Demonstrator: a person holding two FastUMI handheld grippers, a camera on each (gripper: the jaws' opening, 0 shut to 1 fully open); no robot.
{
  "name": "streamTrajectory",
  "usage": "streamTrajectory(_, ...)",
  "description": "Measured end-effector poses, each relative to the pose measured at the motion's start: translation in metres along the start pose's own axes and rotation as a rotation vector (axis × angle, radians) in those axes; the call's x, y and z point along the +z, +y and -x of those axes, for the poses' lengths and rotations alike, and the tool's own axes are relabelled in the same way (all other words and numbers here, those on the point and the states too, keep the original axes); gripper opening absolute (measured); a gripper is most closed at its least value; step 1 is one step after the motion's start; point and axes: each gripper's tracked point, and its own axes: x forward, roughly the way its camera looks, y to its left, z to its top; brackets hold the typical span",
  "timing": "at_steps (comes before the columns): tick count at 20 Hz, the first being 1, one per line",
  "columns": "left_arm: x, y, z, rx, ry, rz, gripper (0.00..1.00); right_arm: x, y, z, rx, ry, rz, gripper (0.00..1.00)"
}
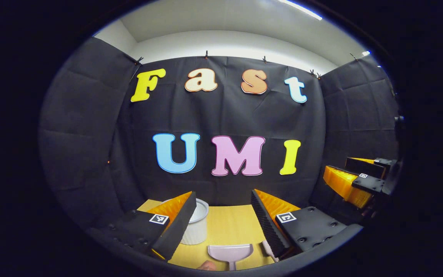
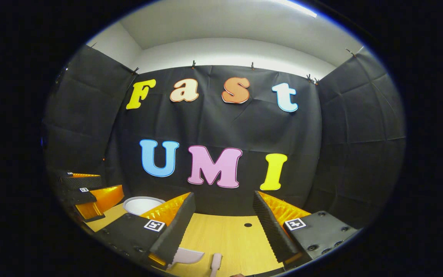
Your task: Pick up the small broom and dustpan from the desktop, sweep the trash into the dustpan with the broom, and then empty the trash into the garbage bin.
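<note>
Bin [image 1: 197, 227] beside dustpan [image 1: 230, 252], contents unseen

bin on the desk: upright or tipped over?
Upright. In the left gripper view the white garbage bin stands on the wooden desktop, rim up and ribbed wall vertical, behind the left gripper's finger. Whether it is full or empty, cannot tell.

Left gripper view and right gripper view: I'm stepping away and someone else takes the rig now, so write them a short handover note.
Left claw: open, empty, raised above the wooden desktop.
Right claw: open, empty, also raised above the desktop.
Dustpan lies flat on the desktop below the left claw, its handle toward the camera. White garbage bin stands behind the left claw's left finger. Small broom lies below the right claw.
Done: nothing.
Left: grasp broom and dustpan, sweep, empty into the bin.
</note>
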Motion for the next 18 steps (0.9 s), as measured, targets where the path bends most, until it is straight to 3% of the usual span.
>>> streamTrajectory(9,0.008,-0.041,-0.019,-0.103,-0.013,-0.067,0.85,-0.004,-0.015,-0.006,-0.024,0.014,-0.043,0.96)
streamTrajectory(18,0.020,-0.088,-0.038,-0.225,-0.023,-0.074,0.84,0.002,-0.051,0.002,-0.109,0.014,-0.054,0.96)
